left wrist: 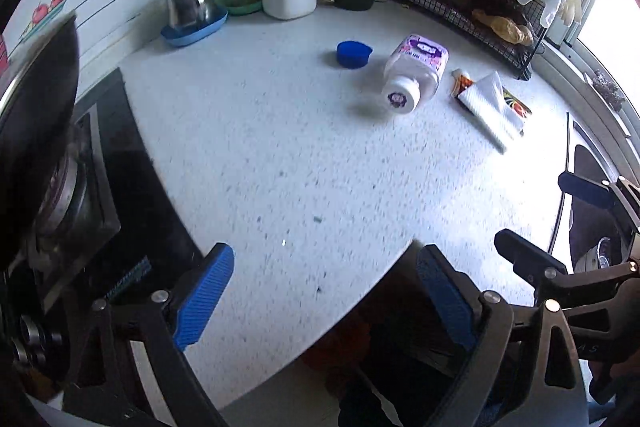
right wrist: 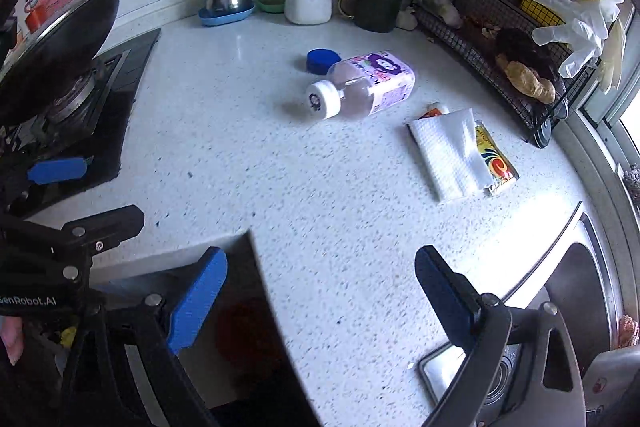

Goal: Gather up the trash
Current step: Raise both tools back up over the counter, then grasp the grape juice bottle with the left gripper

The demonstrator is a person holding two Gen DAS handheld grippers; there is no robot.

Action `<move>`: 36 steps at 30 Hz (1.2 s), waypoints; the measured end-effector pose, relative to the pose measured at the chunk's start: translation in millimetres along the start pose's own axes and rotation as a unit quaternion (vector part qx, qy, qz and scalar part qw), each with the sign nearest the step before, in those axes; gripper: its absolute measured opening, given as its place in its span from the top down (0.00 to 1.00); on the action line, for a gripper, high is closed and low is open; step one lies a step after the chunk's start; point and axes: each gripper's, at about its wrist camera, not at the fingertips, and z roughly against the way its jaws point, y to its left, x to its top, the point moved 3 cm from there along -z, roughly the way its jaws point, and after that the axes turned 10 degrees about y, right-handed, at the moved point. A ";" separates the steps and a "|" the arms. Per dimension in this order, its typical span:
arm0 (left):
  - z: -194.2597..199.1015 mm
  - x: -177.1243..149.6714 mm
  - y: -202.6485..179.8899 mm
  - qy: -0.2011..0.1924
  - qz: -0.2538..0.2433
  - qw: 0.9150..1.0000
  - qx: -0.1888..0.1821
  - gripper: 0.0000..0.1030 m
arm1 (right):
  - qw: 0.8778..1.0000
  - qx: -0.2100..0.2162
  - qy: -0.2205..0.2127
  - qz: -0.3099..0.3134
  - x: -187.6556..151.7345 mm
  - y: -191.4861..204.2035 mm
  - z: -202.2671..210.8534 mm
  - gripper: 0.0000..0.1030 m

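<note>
One bottle (right wrist: 368, 83), one blue cap (right wrist: 320, 60), one napkin (right wrist: 448, 151), one wrapper (right wrist: 498, 163)

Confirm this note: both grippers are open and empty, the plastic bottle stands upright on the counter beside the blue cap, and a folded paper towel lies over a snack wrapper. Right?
Not quite. The plastic bottle is not upright: it lies on its side on the counter, white cap toward the camera, as the right wrist view shows. The rest holds: blue cap beside it, paper towel over the wrapper, left gripper and right gripper open and empty.
</note>
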 end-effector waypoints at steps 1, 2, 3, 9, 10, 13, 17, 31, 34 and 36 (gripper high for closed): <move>-1.5 12.2 -3.7 0.000 -0.008 1.000 0.000 0.10 | 1.000 0.001 -0.001 -0.008 6.3 -7.4 -0.9 0.08; -2.9 24.1 -7.2 0.001 -0.017 1.000 0.000 0.10 | 1.000 0.001 -0.002 -0.016 12.4 -14.5 -2.2 0.08; -2.7 32.4 -9.9 -0.001 -0.026 1.000 0.001 0.10 | 1.000 0.002 -0.004 -0.022 21.6 -22.1 0.3 0.08; -13.8 107.1 -36.8 -0.005 -0.076 0.997 0.005 0.10 | 0.998 -0.006 -0.005 -0.065 59.7 -70.6 2.3 0.08; -17.5 119.3 -40.7 -0.006 -0.084 0.996 0.008 0.10 | 0.997 -0.008 -0.004 -0.072 65.2 -81.7 1.2 0.08; -32.9 152.9 -53.5 0.005 -0.110 0.994 0.012 0.10 | 0.995 -0.012 0.002 -0.096 75.7 -104.9 -5.3 0.08; -58.5 182.3 -66.7 0.024 -0.134 0.991 0.010 0.10 | 0.994 -0.009 0.013 -0.111 88.1 -132.1 -23.1 0.08; -130.0 211.2 -104.2 0.100 -0.171 0.980 -0.015 0.11 | 0.990 0.003 0.041 -0.134 105.2 -178.1 -62.2 0.08; -134.3 212.2 -107.9 0.107 -0.181 0.978 -0.016 0.32 | 0.990 0.003 0.043 -0.137 105.4 -179.7 -61.3 0.08; -133.5 212.6 -108.0 0.105 -0.180 0.978 -0.025 0.31 | 0.990 0.008 0.039 -0.138 106.4 -180.5 -59.8 0.08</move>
